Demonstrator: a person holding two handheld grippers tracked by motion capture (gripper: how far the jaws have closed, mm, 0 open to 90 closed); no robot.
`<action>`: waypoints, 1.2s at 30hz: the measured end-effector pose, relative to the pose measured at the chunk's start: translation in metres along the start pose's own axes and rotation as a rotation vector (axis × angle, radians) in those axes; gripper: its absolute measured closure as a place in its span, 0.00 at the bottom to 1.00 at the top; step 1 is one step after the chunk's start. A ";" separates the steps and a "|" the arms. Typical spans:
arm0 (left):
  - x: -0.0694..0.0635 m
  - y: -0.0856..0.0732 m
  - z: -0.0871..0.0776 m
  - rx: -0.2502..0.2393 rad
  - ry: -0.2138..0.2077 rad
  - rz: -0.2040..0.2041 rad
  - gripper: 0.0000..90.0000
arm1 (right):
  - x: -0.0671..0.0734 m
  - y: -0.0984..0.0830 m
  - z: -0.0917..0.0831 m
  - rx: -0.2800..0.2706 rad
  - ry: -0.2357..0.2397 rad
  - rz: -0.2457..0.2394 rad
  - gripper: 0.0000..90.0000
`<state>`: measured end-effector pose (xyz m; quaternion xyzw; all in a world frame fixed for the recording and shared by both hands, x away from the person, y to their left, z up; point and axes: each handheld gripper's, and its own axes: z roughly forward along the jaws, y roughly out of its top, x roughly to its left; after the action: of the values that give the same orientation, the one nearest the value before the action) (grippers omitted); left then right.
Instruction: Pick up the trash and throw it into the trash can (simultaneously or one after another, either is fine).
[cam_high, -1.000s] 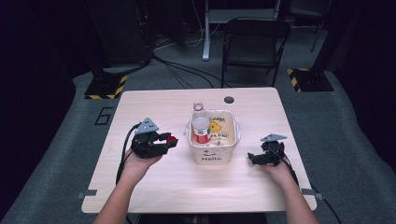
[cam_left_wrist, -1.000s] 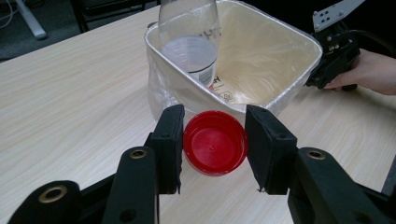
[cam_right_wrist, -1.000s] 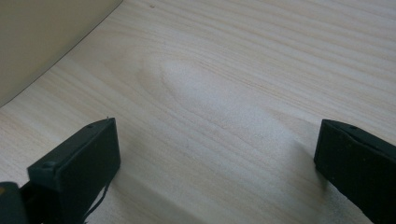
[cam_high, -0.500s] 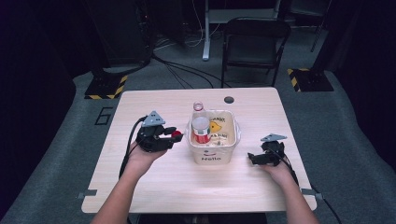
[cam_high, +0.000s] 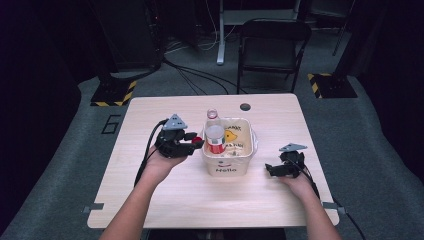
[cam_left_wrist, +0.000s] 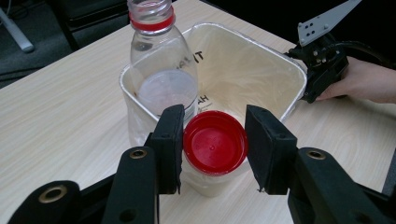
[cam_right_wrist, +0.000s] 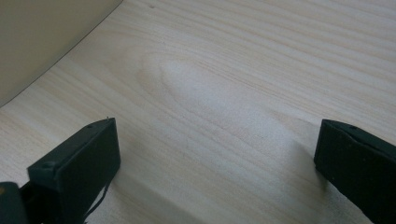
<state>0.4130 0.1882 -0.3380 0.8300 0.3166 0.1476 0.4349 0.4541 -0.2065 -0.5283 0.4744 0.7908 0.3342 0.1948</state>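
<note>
My left gripper (cam_high: 196, 143) (cam_left_wrist: 214, 140) is shut on a small pale jar with a red lid (cam_left_wrist: 215, 142) (cam_high: 198, 140). It holds the jar just off the table at the left wall of the cream bin (cam_high: 239, 164) (cam_left_wrist: 285, 70) marked "Hello". A clear plastic bottle (cam_left_wrist: 161, 60) (cam_high: 212, 115) with a red neck ring and no cap leans in the bin's far left corner. Beside it in the bin stands a can-like thing with a red band (cam_high: 215, 140). My right gripper (cam_high: 271, 170) (cam_right_wrist: 219, 154) rests open on the wood table right of the bin, nothing between its fingers.
The light wood table (cam_high: 190, 200) has a dark round grommet (cam_high: 245, 106) near its far edge. A black folding chair (cam_high: 272, 47) stands behind the table, with cables and stand bases on the dark floor. The bin's wall (cam_right_wrist: 42, 37) lies left of my right gripper.
My left gripper has moved right toward the bin and slightly up, carrying the red-lidded jar. The right gripper has stayed in place.
</note>
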 end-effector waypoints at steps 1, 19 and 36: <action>0.000 0.001 0.002 0.005 -0.004 0.005 0.64 | 0.000 0.000 0.000 0.000 0.000 0.000 0.00; -0.012 0.015 0.037 0.022 -0.041 0.013 0.64 | -0.001 0.000 0.000 0.001 0.002 -0.004 0.00; -0.015 0.014 0.074 0.079 -0.015 0.019 0.64 | -0.001 0.000 0.000 0.001 0.002 -0.004 0.00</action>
<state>0.4451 0.1261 -0.3688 0.8506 0.3110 0.1327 0.4026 0.4546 -0.2070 -0.5283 0.4724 0.7923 0.3338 0.1943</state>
